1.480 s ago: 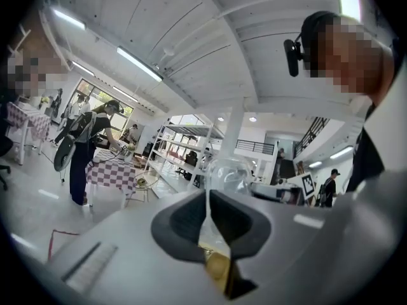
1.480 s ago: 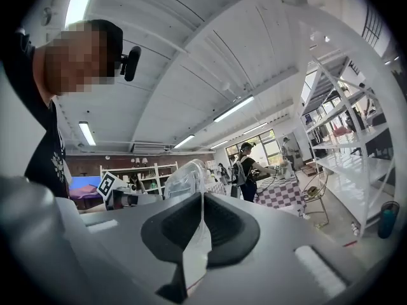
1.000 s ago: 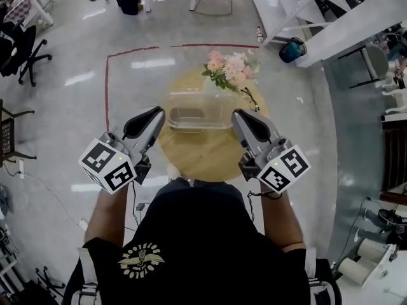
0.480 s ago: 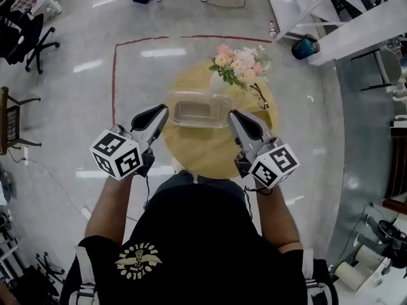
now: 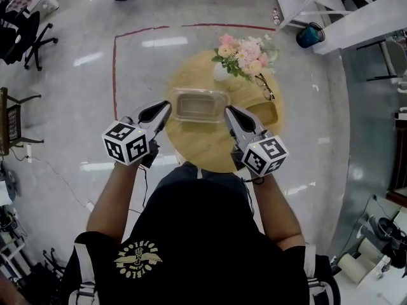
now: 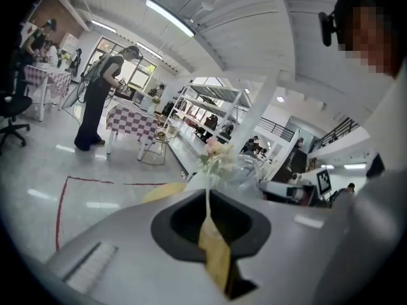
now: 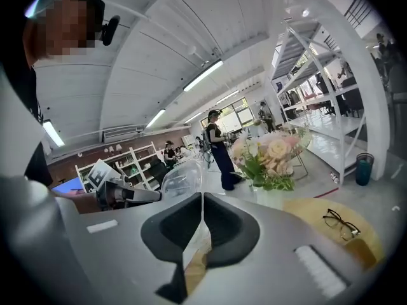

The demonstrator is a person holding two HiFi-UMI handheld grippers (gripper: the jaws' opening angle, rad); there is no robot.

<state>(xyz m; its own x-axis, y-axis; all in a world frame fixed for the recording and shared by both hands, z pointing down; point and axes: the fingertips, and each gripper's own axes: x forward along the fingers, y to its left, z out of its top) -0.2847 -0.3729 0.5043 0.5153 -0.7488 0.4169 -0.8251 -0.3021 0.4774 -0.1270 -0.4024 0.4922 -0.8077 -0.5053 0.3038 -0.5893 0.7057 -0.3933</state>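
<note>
A clear plastic container point(image 5: 201, 103) hangs over the round wooden table point(image 5: 203, 150), held between both grippers. My left gripper point(image 5: 166, 105) is shut on its left rim and my right gripper point(image 5: 226, 110) is shut on its right rim. In the left gripper view the jaws point(image 6: 208, 192) meet in a thin line, with the container point(image 6: 247, 170) just beyond. The right gripper view shows the same: shut jaws point(image 7: 201, 196) and the clear container point(image 7: 180, 176) past them. A vase of pink flowers point(image 5: 245, 49) stands at the table's far side, with glasses point(image 5: 264, 86) beside it.
A low tan object point(image 5: 266, 113) lies on the table near my right gripper. Red tape point(image 5: 116, 75) marks the floor around the table. White shelving point(image 5: 331, 11) and a teal bin point(image 5: 310, 35) stand at the far right, an office chair point(image 5: 22, 40) at the far left. People stand at checkered tables point(image 6: 130, 122) behind.
Both grippers have tipped down from facing the ceiling, so the floor, table and flowers now show. The container stays held between them and sits nearer the table's middle.
</note>
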